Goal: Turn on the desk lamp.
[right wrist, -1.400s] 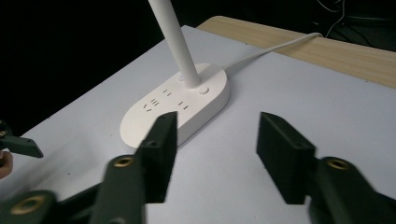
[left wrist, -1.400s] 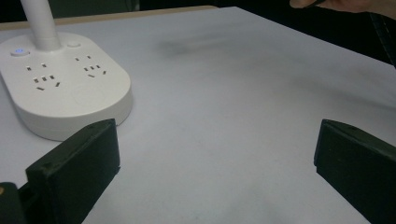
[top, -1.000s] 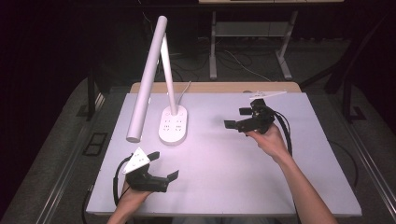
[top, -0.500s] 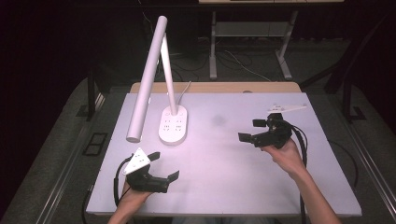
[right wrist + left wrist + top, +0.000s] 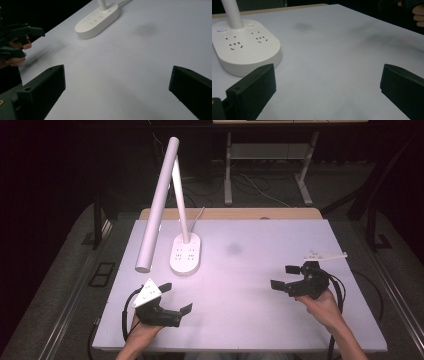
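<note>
Your right gripper [image 5: 288, 277] has drawn back toward you and to the right; from above, your left gripper [image 5: 175, 297] sits near the table's [image 5: 260, 320] front edge. In both gripper views, jaws gape wide, empty, over bare tabletop, the lamp base [image 5: 244, 50] just ahead.

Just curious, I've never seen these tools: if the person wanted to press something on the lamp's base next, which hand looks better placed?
Probably the left: the left gripper, open, sits just below the lamp base; the right gripper is farther across.
</note>
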